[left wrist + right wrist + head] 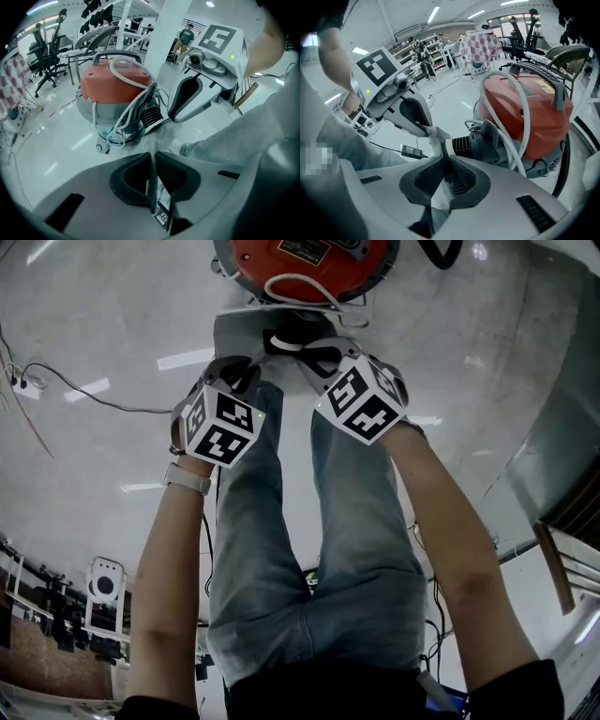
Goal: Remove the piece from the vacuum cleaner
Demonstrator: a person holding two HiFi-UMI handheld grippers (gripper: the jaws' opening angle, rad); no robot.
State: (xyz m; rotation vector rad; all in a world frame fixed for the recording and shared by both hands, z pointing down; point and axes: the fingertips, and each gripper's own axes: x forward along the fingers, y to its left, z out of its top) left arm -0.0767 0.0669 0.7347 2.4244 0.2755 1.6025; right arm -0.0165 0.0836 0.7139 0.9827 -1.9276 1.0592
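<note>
A red and grey vacuum cleaner [300, 263] stands on the floor in front of the person's feet. A thin grey dusty sheet-like piece [246, 336] sticks out from its black ribbed port [461, 145]. Both grippers hold this piece edge-on. My left gripper [153, 159] is shut on the piece [161, 133], and a small printed label shows between its jaws. My right gripper [444, 164] is shut on the same piece [437, 138] close to the port. In the head view the left gripper [234, 369] and the right gripper [314, 354] meet at the piece, side by side.
A white hose [520, 117] loops over the vacuum body, and a black hose [562, 164] hangs at its side. A power adapter with cable [411, 151] lies on the glossy floor. Office chairs [49, 51] and racks stand farther off. The person's jeans-clad legs [281, 521] are below the grippers.
</note>
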